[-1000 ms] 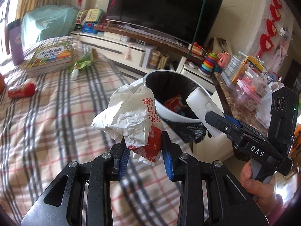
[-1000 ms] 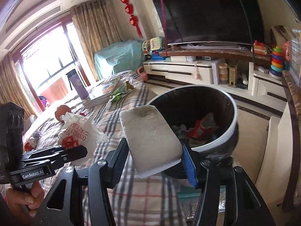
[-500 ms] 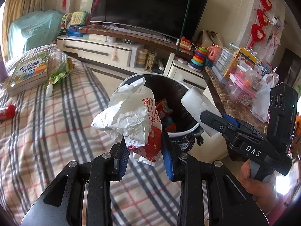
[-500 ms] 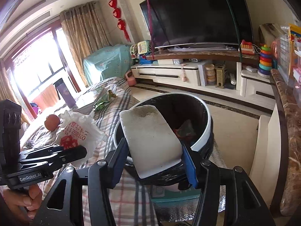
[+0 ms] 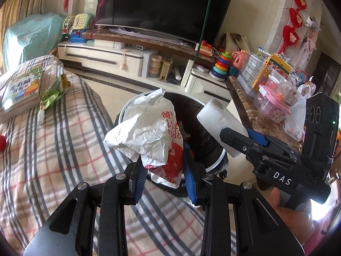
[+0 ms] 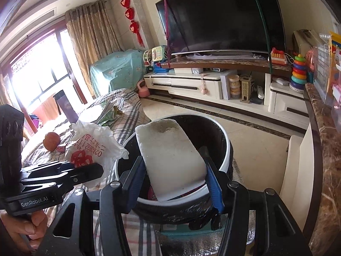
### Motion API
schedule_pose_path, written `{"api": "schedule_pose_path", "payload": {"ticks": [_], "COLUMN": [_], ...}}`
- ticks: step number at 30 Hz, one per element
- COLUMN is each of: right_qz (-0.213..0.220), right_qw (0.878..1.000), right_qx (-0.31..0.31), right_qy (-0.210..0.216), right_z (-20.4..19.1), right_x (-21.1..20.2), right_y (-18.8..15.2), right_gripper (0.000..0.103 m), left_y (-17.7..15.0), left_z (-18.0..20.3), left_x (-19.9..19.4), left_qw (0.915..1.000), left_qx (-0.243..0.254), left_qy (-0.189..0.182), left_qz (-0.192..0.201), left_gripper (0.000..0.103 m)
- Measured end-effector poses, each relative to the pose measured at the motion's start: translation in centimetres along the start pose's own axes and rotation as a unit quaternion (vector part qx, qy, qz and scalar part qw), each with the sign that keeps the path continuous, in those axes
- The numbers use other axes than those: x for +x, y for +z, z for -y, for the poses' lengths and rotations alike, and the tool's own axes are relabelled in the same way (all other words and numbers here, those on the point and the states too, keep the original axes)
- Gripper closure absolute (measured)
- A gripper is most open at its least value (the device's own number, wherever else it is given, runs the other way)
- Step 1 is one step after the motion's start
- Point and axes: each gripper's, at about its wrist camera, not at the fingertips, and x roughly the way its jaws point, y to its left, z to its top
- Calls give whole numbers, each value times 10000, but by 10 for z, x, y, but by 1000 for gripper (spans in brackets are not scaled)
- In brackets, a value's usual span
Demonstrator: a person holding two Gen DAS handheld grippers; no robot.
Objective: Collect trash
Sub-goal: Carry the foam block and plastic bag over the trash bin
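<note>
Tilting downward above bin (image 5: 215, 157), left hand-held gripper (image 5: 165, 176) clamps crumpled bag (image 5: 149, 132); right (image 6: 174, 183) seemingly clamps foam block (image 6: 170, 157).

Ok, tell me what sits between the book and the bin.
In the left wrist view, a green snack wrapper lies on the plaid blanket between book and bin.

Both tools are matte black with blue pads and silver screws. The right tool (image 5: 226, 128) reads "DAS" at 4 o'clock; the left tool (image 6: 102, 170) reads "GenRobot.AI" at 8 o'clock.
</note>
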Motion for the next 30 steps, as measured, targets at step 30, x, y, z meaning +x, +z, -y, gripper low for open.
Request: {"api": "schedule_pose_path", "payload": {"ticks": [30], "right_qz": [-392], "right_qw": [9989], "right_qx": [-163], "right_qy": [-212], "right_z": [12], "right_x": [30], "right_y": [17], "right_gripper": [47], "left_y": [20], "left_z": [-4], "left_x": [37], "left_qw": [9996], "left_qx": [-20], "left_qy": [7], "left_qz": [-293], "left_gripper": [73]}}
